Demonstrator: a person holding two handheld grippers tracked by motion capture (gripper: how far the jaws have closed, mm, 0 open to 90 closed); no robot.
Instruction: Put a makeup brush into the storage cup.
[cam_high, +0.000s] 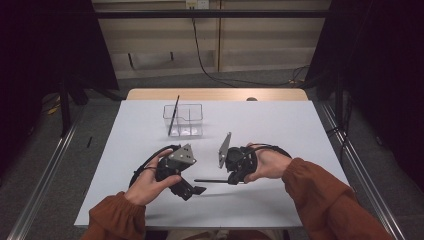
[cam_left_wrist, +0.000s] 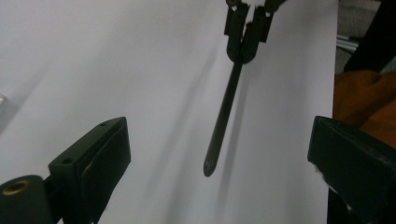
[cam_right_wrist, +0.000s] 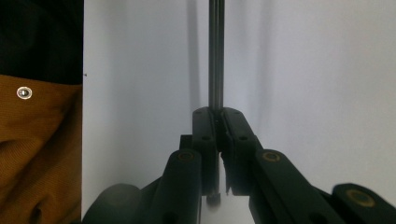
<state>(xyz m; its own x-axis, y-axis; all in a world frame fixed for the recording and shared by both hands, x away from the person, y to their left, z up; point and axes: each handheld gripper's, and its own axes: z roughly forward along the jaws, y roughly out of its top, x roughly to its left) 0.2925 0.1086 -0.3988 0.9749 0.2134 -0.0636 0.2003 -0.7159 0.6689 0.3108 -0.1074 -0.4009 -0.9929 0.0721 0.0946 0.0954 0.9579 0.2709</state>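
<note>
Black rod (cam_high: 211, 180) is being held level just above the worktop (cam_high: 280, 125) by the right hand-held gripper (cam_high: 231, 179), jaws clamping one end. Left hand-held gripper (cam_high: 197, 190) is gaping wide beside its free tip; handover is likely pending, requiring alignment around the shaft.

The tabletop (cam_high: 280, 125) looks matt white and smooth; the box (cam_high: 183, 120) is clear glossy plastic; the rod (cam_left_wrist: 223, 116) is dark and smooth.

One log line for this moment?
right gripper: shut on black rod | left gripper: open, empty | clear bin: holds another rod
</note>
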